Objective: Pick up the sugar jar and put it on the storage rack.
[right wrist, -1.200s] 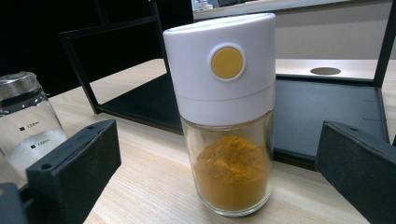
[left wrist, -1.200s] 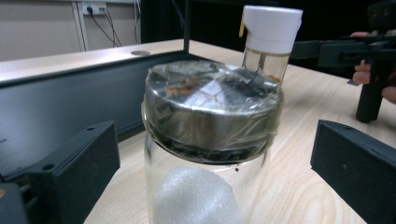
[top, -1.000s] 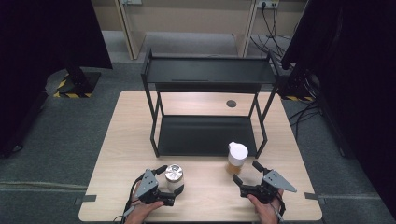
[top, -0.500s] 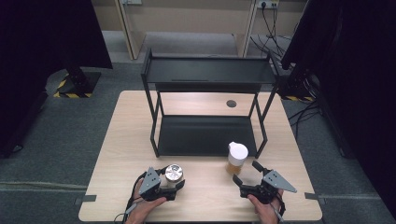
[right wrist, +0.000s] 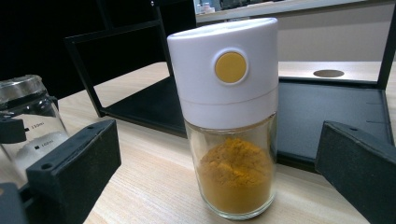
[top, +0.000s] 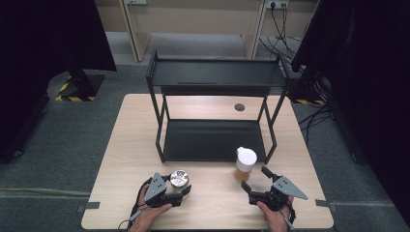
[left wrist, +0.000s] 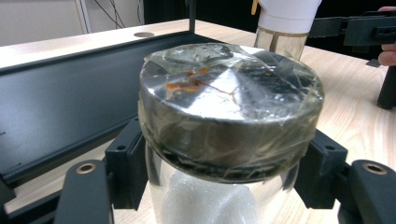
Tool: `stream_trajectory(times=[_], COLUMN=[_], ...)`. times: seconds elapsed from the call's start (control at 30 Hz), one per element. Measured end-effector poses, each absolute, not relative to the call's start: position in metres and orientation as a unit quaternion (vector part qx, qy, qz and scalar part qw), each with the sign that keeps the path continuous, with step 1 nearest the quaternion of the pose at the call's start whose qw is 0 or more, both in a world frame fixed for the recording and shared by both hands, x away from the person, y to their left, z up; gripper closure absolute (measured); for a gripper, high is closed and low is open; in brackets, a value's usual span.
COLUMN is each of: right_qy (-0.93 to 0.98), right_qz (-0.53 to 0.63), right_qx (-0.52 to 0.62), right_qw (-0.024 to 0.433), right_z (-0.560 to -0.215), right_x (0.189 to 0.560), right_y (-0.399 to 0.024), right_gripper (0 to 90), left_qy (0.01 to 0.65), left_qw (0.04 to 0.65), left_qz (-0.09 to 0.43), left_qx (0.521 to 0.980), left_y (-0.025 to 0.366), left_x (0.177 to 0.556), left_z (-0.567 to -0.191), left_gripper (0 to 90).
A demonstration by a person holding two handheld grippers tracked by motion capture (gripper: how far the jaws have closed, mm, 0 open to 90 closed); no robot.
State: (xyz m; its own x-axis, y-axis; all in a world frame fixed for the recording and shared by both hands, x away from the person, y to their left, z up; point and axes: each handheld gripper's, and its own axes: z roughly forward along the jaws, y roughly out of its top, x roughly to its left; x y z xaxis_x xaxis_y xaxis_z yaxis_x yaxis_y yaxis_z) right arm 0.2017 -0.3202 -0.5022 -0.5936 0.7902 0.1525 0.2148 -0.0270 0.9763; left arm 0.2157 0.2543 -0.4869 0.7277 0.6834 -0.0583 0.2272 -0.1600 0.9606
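Left gripper [top: 175, 189] sits at about seven o'clock on the table [top: 125, 130], and its jaws have just been closing in on the glass jar with the metal lid [top: 179, 179]. In the left gripper view the two black pads press against the jar [left wrist: 231, 112] from either side, just below the taped, shiny lid, with white grains showing through the glass underneath. So that one is pinched firmly on the jar, which stands upright on the wood near the front edge, just ahead of the person's left hand [top: 147, 215].

Over at five o'clock, the right gripper [top: 256, 179] has its jaws spread wide, pointing toward twelve o'clock. The spice shaker with the white cap [top: 245, 163] stands upright just beyond the tips, at roughly one o'clock from that gripper. In the right gripper view the shaker [right wrist: 229, 121] is between the two black jaws but farther out, clear of both, orange powder filling its lower part, a yellow button on the cap facing the camera.

Behind both containers, toward twelve o'clock, stands the black two-tier rack [top: 212, 77], its lower tray resting on the table. The shaker is just beside the rack's front right leg; the jar is near its front left corner, apart from it.
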Motion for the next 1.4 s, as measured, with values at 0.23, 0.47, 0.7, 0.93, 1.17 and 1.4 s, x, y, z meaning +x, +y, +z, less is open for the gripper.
stream_trajectory(times=[0.23, 0.47, 0.7, 0.93, 1.17, 1.4], right_qy=[0.655, 0.654, 0.654, 0.653, 0.653, 0.652], right_qz=[0.606, 0.606, 0.607, 0.607, 0.608, 0.608], right_qx=[0.384, 0.386, 0.385, 0.386, 0.386, 0.386], right_qw=[0.237, 0.237, 0.237, 0.236, 0.235, 0.235], right_z=[-0.502, -0.502, -0.503, -0.503, -0.503, -0.503], right_x=[0.202, 0.201, 0.202, 0.202, 0.202, 0.202], right_y=[-0.32, -0.32, -0.321, -0.321, -0.322, -0.322], right_gripper=[0.5, 0.5, 0.5, 0.5, 0.5, 0.5], left_qy=[0.311, 0.31, 0.304, 0.293, 0.286, 0.273], left_qw=[0.572, 0.575, 0.579, 0.59, 0.59, 0.592], left_qz=[0.191, 0.188, 0.186, 0.18, 0.186, 0.195], left_qx=[0.734, 0.733, 0.733, 0.731, 0.732, 0.733], left_y=[0.256, 0.258, 0.261, 0.263, 0.261, 0.257], left_x=[0.218, 0.223, 0.23, 0.239, 0.243, 0.25], left_z=[-0.478, -0.468, -0.45, -0.437, -0.421, -0.396], left_gripper=[31.2, 31.1, 31.1, 31.1, 31.1, 31.1])
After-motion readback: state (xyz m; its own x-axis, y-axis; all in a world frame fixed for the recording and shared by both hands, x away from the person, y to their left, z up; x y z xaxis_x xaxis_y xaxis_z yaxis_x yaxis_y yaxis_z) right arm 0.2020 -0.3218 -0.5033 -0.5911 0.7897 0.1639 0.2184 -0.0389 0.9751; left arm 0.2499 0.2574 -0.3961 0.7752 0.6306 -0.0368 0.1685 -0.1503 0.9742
